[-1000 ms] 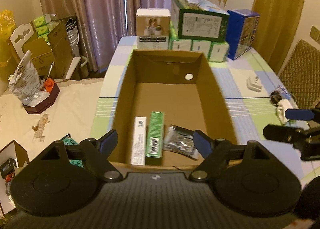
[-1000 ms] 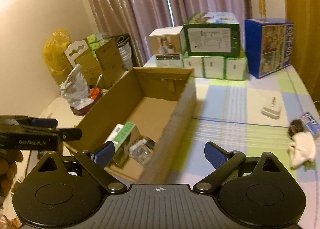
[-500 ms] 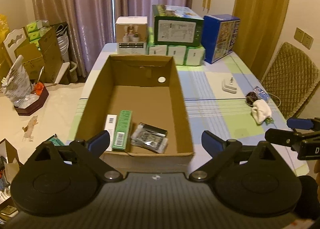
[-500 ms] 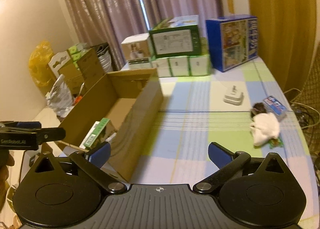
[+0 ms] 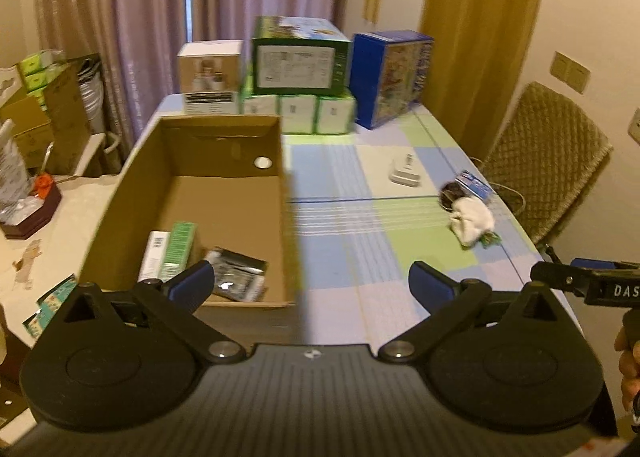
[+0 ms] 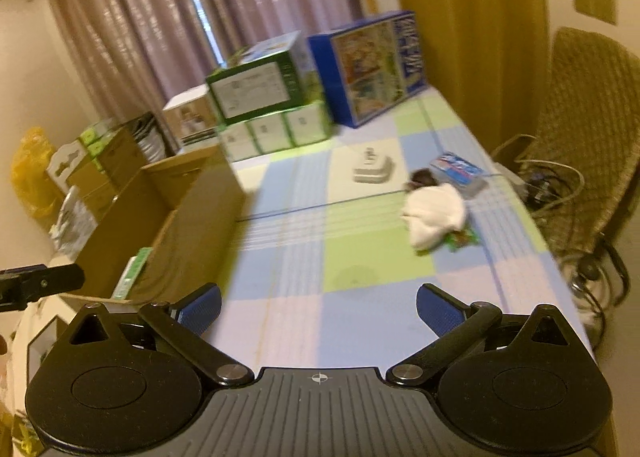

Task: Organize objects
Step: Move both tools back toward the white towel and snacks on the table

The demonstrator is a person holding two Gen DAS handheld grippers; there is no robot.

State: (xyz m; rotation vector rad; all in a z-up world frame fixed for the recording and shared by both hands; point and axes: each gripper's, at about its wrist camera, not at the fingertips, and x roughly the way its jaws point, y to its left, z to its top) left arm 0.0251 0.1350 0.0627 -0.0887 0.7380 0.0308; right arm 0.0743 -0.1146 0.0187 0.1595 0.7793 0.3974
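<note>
Left gripper (image 5: 310, 289) and right gripper (image 6: 318, 307): both wide open, empty. Cardboard box (image 5: 120, 201): long axis running away from the camera.

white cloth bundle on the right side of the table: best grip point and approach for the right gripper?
Probably from above with the right gripper, which is open and empty. Take the white cloth bundle across its bunched, raised middle, the fingers straddling its narrow width. It lies crumpled and soft, so a top pinch should gather folds. Stay off its near end, where it overlaps a green packet, and its far end by the dark object.
</note>
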